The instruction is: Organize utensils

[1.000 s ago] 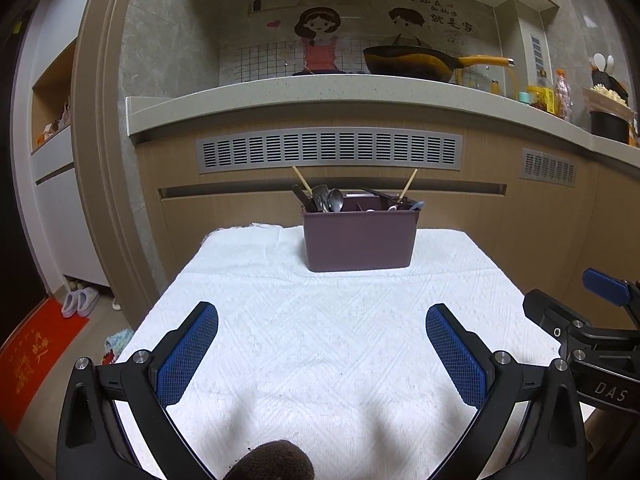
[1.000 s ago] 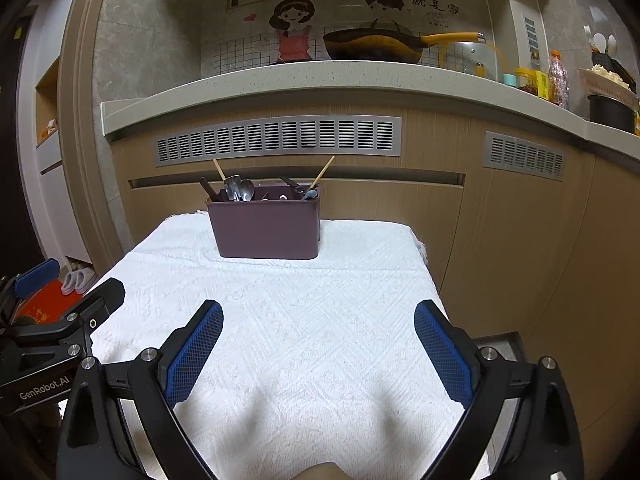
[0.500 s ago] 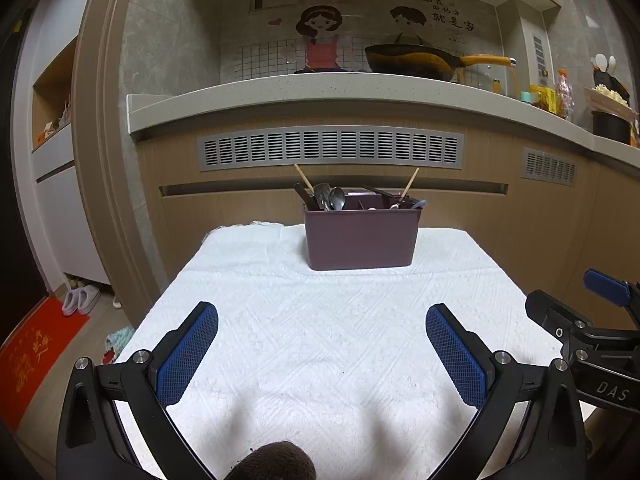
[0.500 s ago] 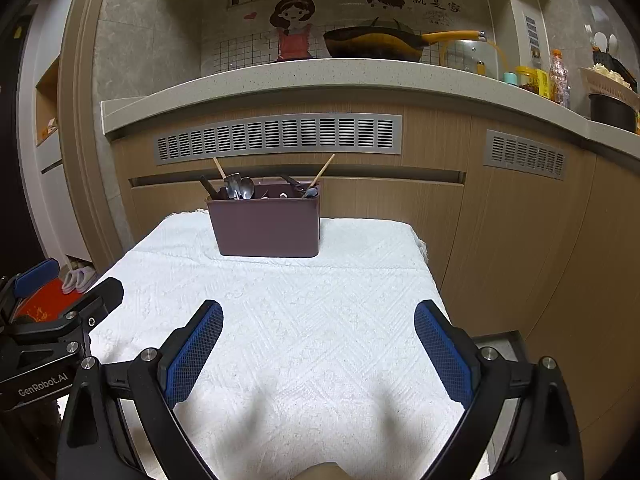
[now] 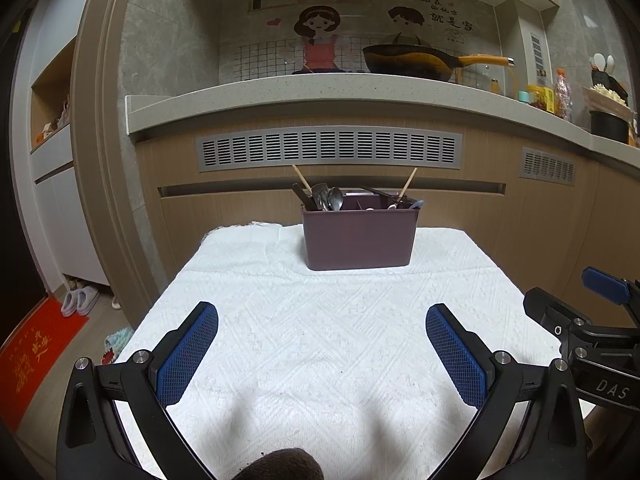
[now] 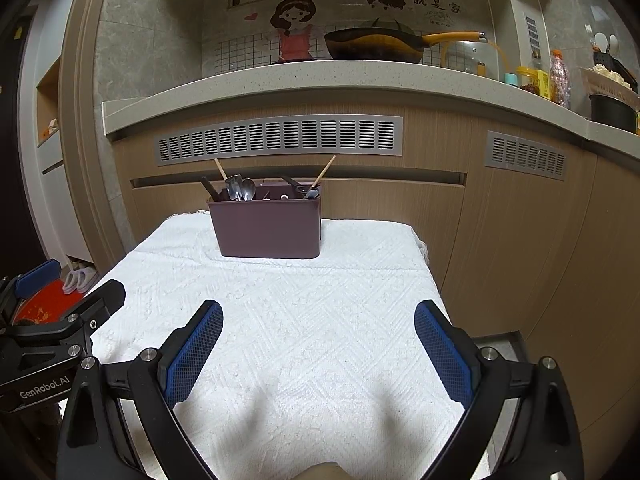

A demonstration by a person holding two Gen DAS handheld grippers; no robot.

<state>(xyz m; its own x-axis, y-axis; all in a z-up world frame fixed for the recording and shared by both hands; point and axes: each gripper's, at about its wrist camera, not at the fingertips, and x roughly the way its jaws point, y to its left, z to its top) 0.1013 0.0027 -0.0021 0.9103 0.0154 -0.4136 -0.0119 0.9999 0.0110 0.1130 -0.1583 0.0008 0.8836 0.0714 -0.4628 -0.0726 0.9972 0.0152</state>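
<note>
Utensils (image 5: 328,198), slim, stiff metal spoons and wooden chopsticks best pinched by their upright handles, crowd a maroon plastic caddy (image 5: 359,238) as both tools, left tool (image 5: 322,354) and right tool (image 6: 319,350), hover spread and empty over the white-clothed bench (image 5: 320,320).

We see a dark purple utensil caddy (image 5: 359,238) standing upright at the far end of the table (image 5: 320,332), on its white textured cloth. Metal spoons (image 5: 334,199) and dark handles crowd its left compartment; two wooden chopsticks (image 5: 407,183) lean outward, one at each end. A middle compartment looks nearly empty.
</note>
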